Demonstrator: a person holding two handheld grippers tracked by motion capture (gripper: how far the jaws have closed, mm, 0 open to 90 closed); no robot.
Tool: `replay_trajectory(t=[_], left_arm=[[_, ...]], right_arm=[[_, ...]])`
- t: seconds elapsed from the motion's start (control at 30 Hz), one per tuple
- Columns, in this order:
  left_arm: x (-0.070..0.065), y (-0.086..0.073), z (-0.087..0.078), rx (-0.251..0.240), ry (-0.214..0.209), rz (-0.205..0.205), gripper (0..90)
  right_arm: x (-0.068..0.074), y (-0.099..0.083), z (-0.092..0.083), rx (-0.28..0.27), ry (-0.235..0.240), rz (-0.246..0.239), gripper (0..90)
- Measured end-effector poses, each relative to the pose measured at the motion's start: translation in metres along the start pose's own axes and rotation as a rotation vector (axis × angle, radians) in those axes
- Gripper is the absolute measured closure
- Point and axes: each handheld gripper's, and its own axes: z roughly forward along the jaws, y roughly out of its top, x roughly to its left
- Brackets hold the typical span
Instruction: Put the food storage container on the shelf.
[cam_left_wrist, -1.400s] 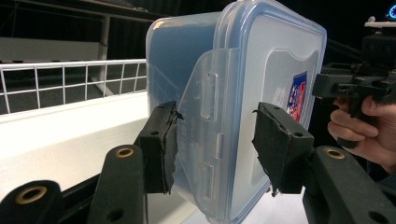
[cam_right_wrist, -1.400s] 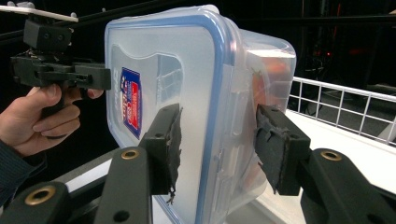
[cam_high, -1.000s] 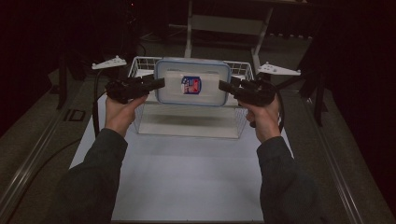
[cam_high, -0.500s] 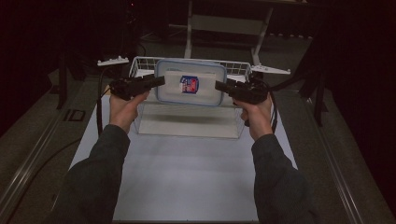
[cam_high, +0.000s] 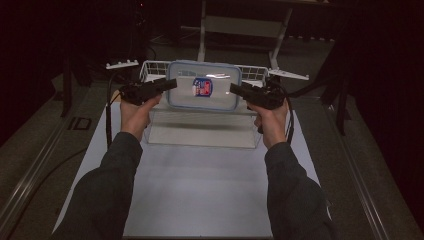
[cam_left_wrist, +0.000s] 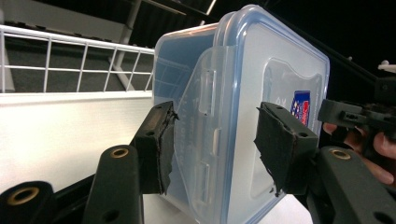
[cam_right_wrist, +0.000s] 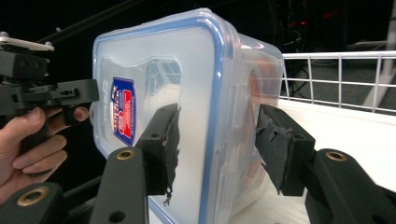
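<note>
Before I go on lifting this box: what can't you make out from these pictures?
- What is inside the container: right gripper view, frosted wall blurs an orange shape.
- Label text: high view, too small.
- Left gripper and right gripper pad contact: gaps show beside both ends, so grip is uncertain.
- Wire basket contents: high view, container hides them.

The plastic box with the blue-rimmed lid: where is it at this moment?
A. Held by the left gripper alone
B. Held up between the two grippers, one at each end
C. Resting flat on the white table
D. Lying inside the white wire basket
B: the box hangs above the table, with the left gripper and the right gripper at opposite ends, jaws straddling its latch sides.
</note>
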Motion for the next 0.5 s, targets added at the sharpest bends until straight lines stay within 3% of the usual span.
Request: replay_trajectory(t=[0.1, 0.2, 0.37, 0.5], left_arm=[[-0.001, -0.001, 0.003, -0.009, 0.037, 0.008, 46.6], [-0.001, -0.003, 0.008, 0.001, 0.064, -0.002, 43.0], [0.000, -0.005, 0.013, 0.018, 0.080, -0.001, 46.4], [-0.001, -0.007, 0.014, 0.008, 0.095, -0.006, 44.8]], right_arm=[[0.001, -0.002, 0.003, 0.031, -0.029, -0.018, 51.8], [0.003, -0.007, 0.012, 0.099, -0.076, -0.053, 40.9], [-0.002, -0.010, 0.016, 0.046, -0.042, 0.039, 38.7], [0.000, -0.008, 0.015, 0.037, -0.066, 0.012, 38.8]])
